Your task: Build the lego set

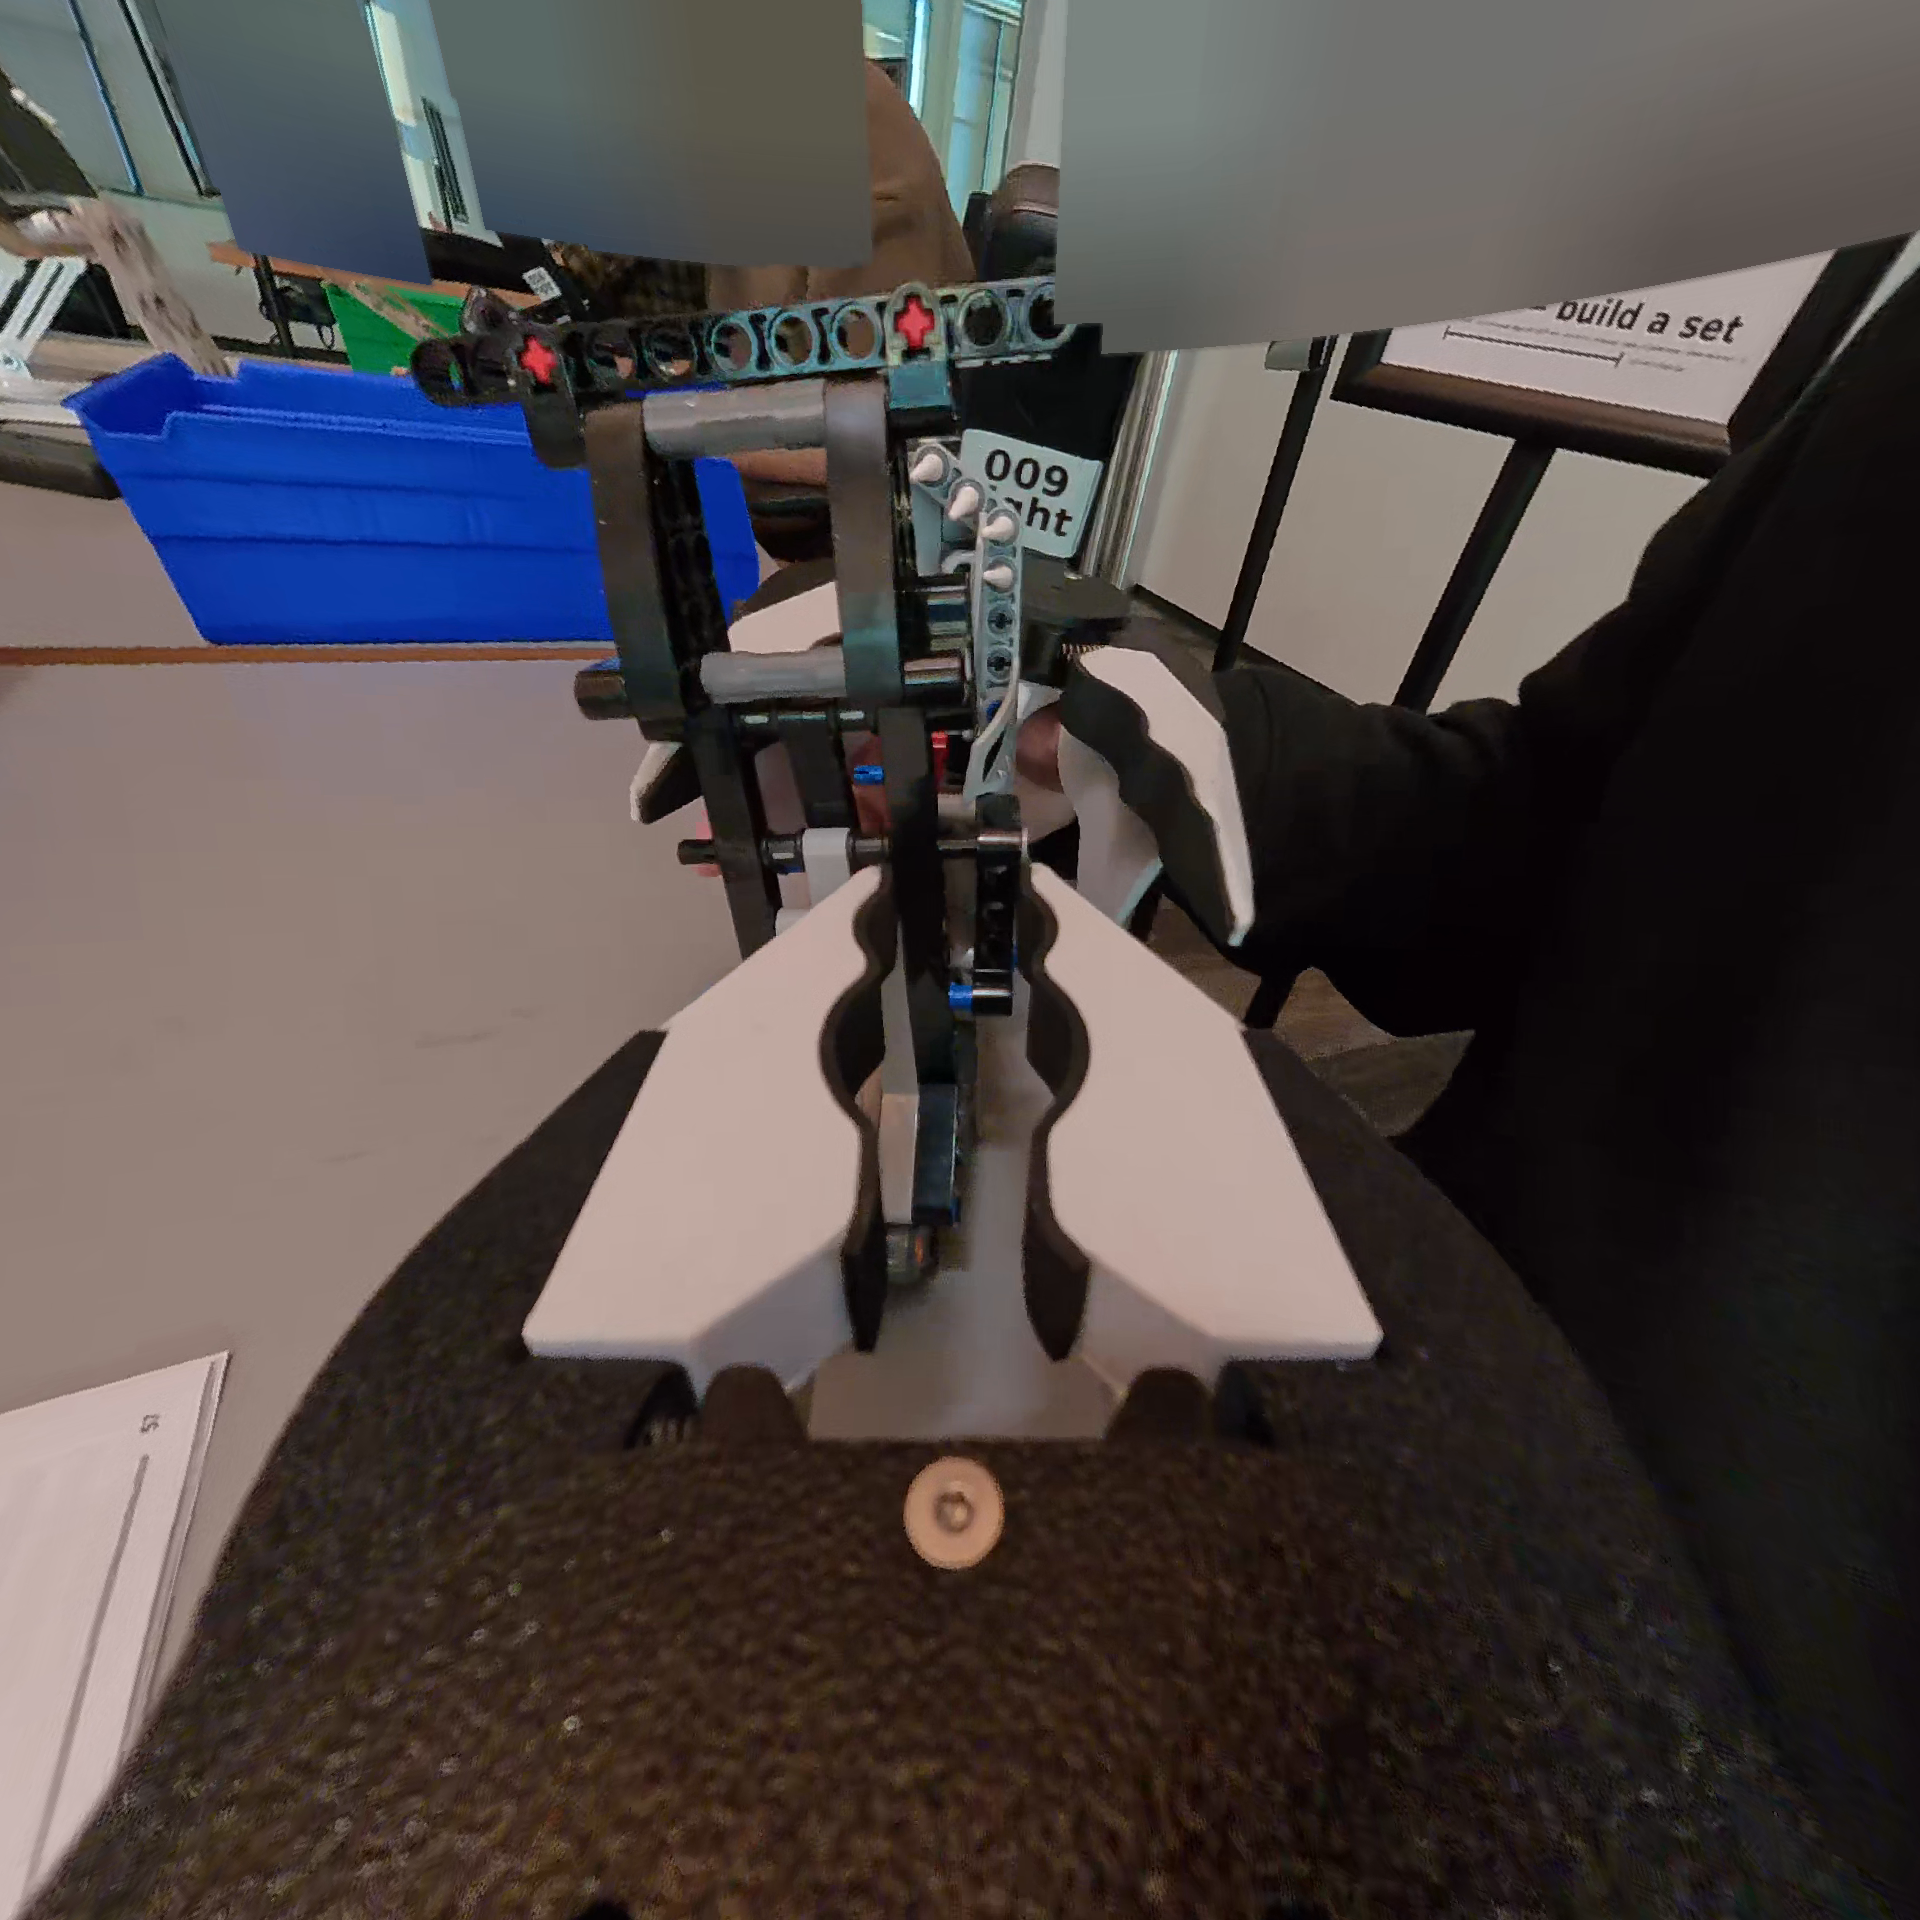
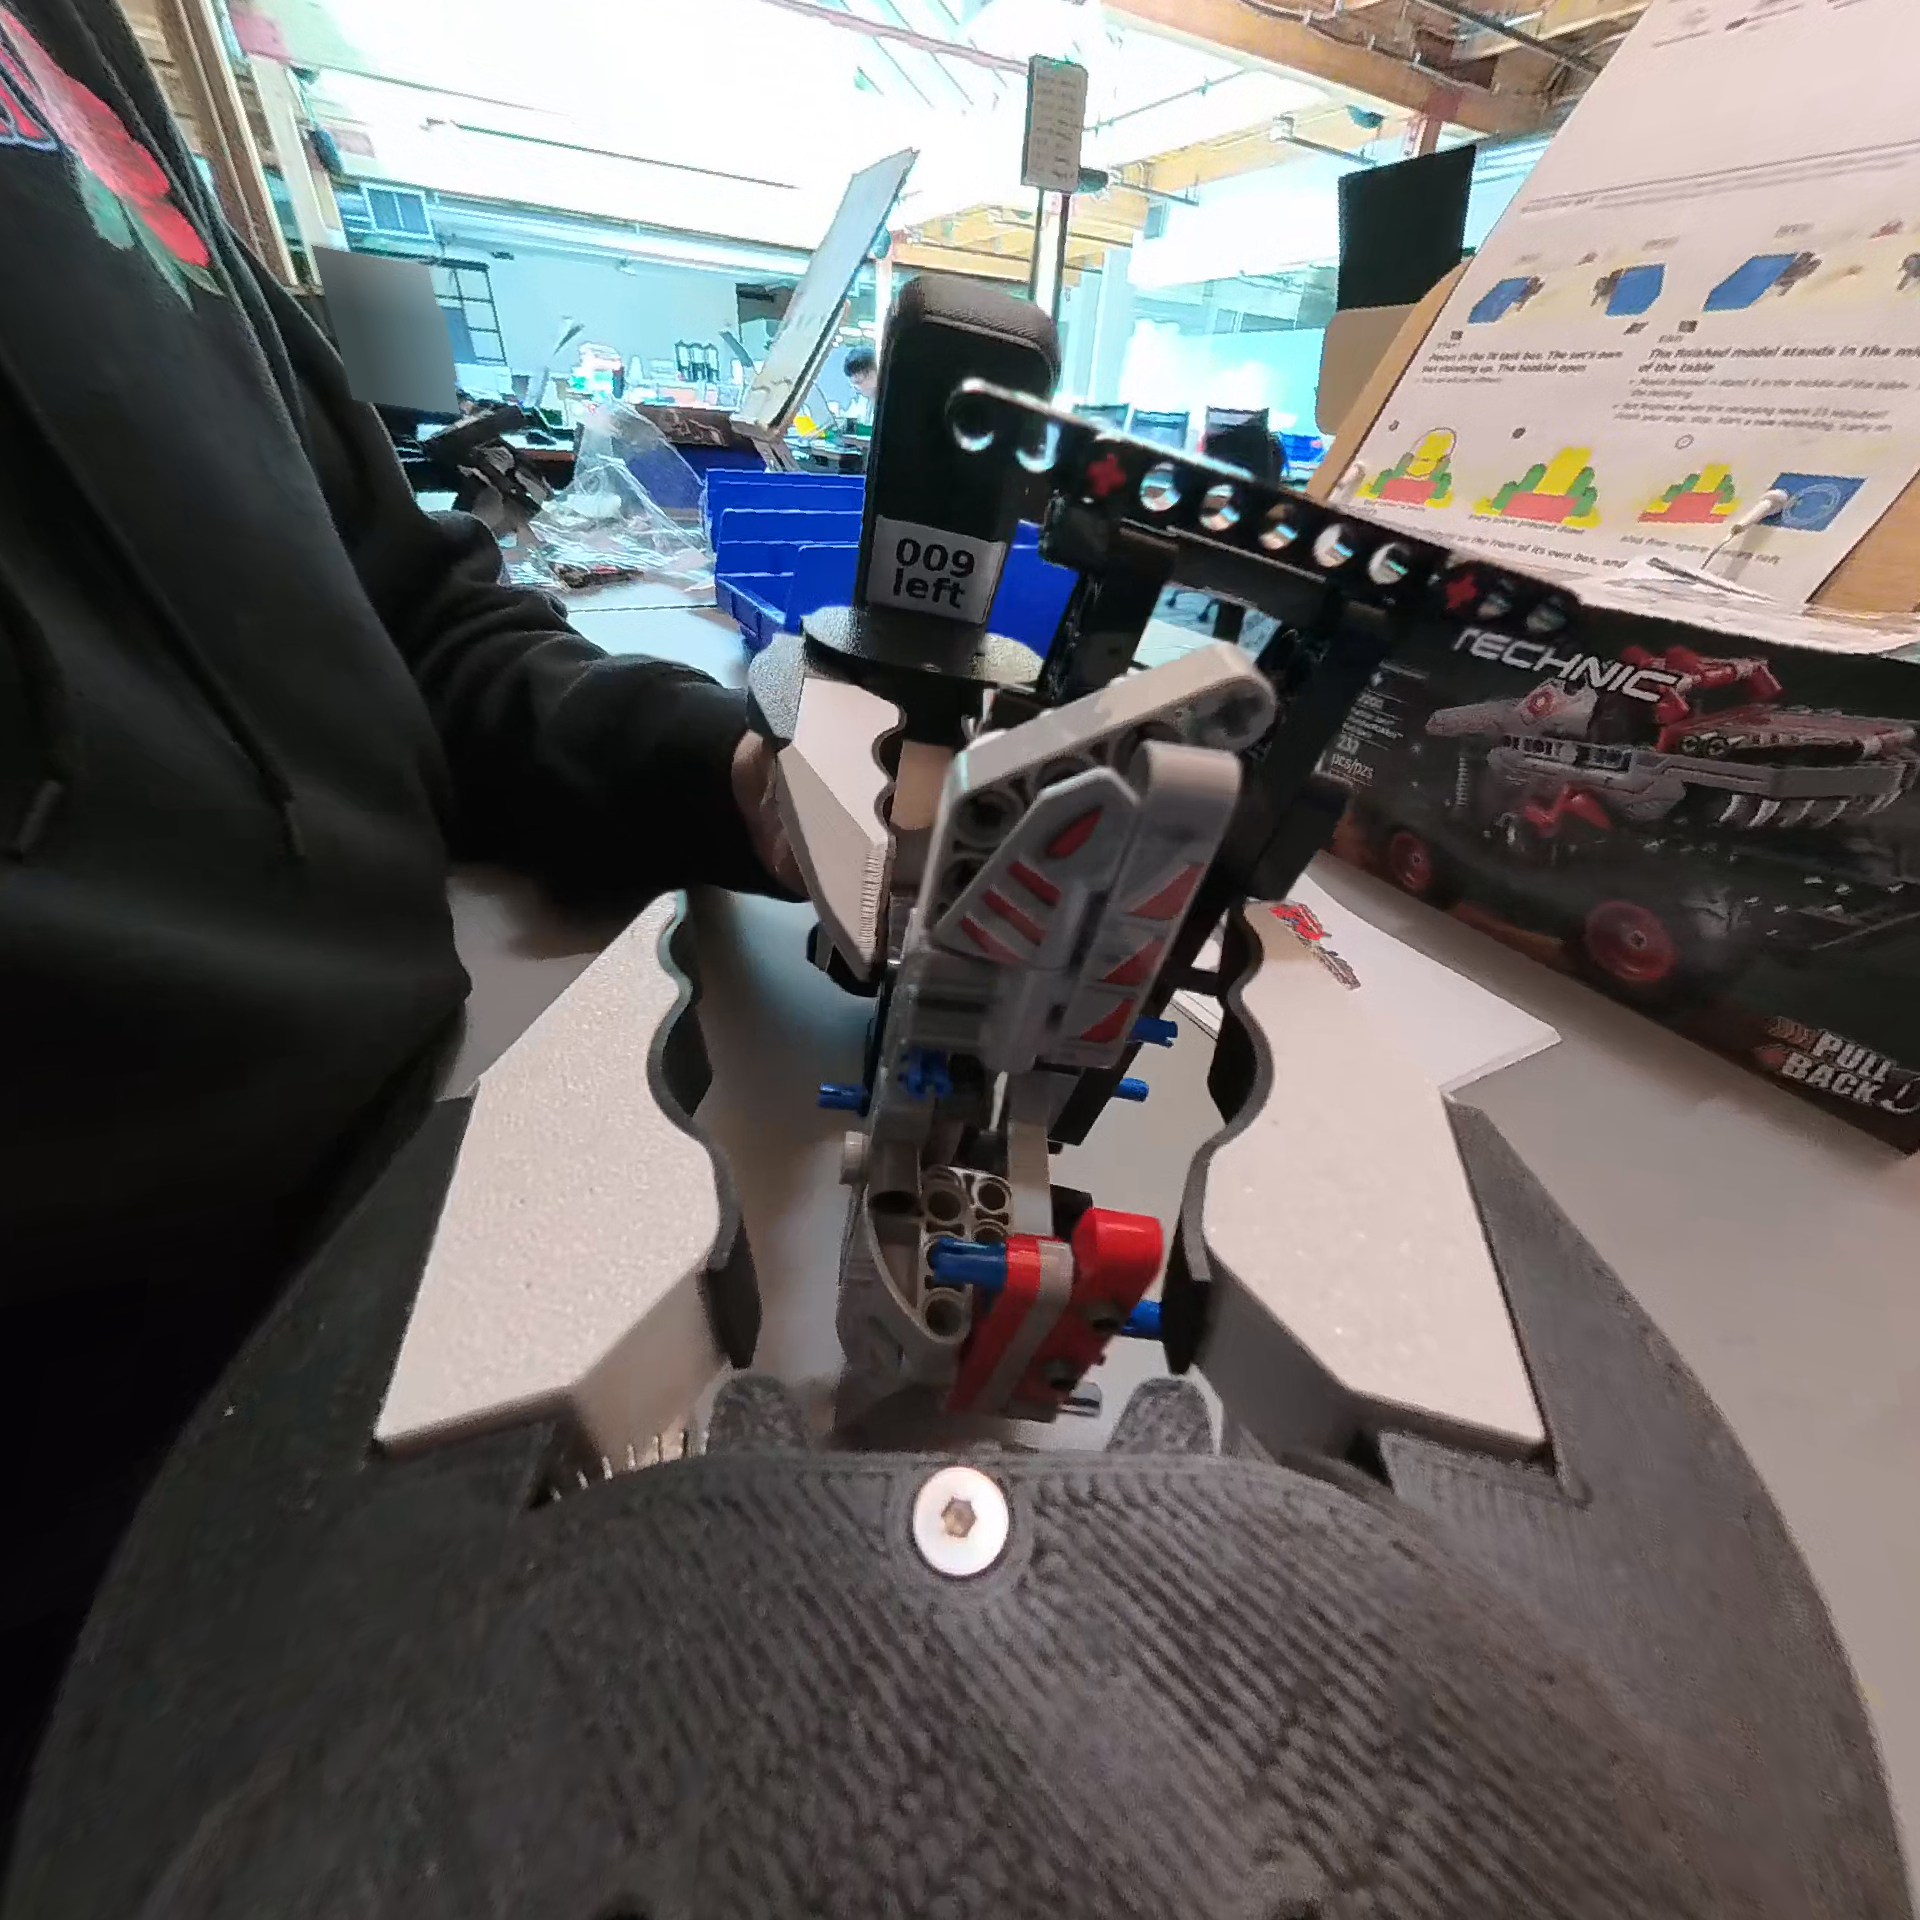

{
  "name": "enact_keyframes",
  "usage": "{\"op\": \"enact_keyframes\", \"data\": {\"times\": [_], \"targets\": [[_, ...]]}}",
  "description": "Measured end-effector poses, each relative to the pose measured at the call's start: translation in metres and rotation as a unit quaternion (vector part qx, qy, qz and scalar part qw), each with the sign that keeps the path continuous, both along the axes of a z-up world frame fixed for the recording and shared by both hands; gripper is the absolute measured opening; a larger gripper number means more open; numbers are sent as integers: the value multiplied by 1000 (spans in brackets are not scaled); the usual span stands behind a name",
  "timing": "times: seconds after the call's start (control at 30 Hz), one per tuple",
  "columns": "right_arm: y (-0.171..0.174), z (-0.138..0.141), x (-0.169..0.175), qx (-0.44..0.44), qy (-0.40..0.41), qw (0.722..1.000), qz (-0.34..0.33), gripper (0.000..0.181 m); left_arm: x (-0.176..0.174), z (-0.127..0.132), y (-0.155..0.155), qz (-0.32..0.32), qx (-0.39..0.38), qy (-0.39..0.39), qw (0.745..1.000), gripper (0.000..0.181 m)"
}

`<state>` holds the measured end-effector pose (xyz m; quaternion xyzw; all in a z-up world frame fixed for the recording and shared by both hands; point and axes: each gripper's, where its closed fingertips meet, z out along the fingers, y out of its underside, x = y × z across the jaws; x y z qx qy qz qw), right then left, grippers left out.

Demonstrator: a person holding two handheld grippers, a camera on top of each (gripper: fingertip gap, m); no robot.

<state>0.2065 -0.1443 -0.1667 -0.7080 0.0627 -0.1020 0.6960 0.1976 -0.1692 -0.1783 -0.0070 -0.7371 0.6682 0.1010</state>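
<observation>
A part-built lego model (image 1: 748, 582) of black beams is held upright above the table. Its long black beam (image 1: 790, 338) with red axle ends runs across the top. My left gripper (image 1: 951, 894) is shut on a lower black beam of the model. In the right wrist view the model (image 2: 1049, 904) shows grey panels with red stripes and a red piece (image 2: 1060, 1309) at the bottom. My right gripper (image 2: 961, 935) is open, with its fingers wide on either side of the model. The left gripper also shows in the right wrist view (image 2: 831, 831), and one of the right gripper's fingers (image 1: 1153, 779) shows behind the model.
A blue bin (image 1: 364, 499) stands at the back of the grey table (image 1: 260, 935). A booklet (image 1: 94, 1558) lies at the near left. The lego box (image 2: 1662, 810) and a propped instruction card (image 2: 1662, 364) stand to the right. A person's dark sleeve (image 2: 260, 727) is at the left. My two grippers' fingertips are within a few centimetres of each other.
</observation>
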Motion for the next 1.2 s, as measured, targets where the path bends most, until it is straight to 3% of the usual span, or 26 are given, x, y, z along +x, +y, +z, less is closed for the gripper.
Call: {"op": "enact_keyframes", "data": {"times": [0.3, 0.43, 0.53, 0.63, 0.8, 1.2], "targets": [[-8, 6, -6, -75, 2, 997, 32, 93, -4, 3, 2, -12, 23, -71, 997, 19], [-23, 7, 7, -126, 4, 992, -26, 95, -3, 3, 3, -5, 34, -84, 996, 19], [-30, 17, 23, -136, -26, 987, -80, 105, -4, 3, 3, -8, 41, -99, 994, 19], [-12, 25, 6, -113, -20, 993, -12, 98, -8, 3, 3, -19, 45, -105, 993, 19], [-2, 25, 4, -127, -39, 991, 11, 80, -10, 3, 4, -22, 47, -119, 992, 19], [-3, 24, -1, -128, -51, 990, -11, 80, -19, 5, 5, -51, 23, -36, 998, 20]]}}
